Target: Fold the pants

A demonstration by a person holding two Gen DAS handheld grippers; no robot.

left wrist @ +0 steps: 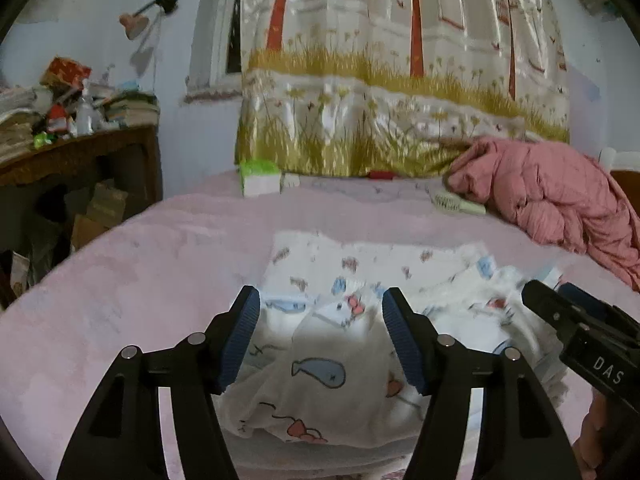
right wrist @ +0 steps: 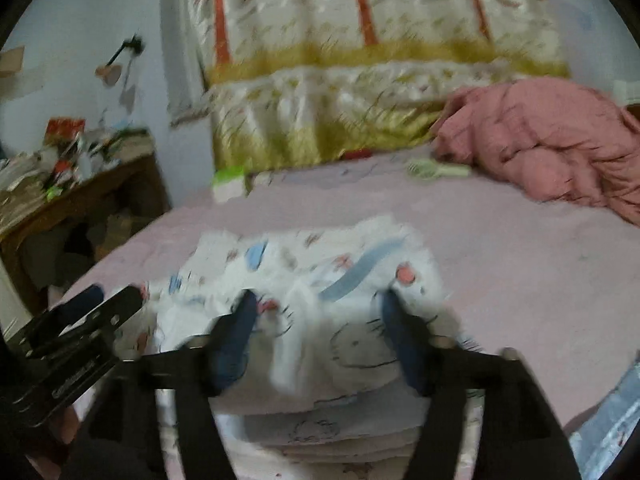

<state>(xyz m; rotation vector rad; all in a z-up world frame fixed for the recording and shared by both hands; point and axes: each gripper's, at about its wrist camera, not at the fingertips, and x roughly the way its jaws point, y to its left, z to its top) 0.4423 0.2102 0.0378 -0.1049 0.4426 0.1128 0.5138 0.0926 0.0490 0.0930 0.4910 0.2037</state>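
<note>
- A pale lilac wall point(left wrist: 188, 40) carries a pink clamp lamp point(left wrist: 138, 20).
- A glossy cream curtain printed with orange tree trunks point(left wrist: 400, 80) hangs behind the pink bed point(left wrist: 160, 260).
- A cluttered brown wooden table point(left wrist: 80, 152) stands at the left.

Both wrist views low over pants point(left wrist: 320, 368)

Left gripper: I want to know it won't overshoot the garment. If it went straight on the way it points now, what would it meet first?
Most likely the white printed pants lying directly between and ahead of the open left gripper; depth is hard to judge.
</note>
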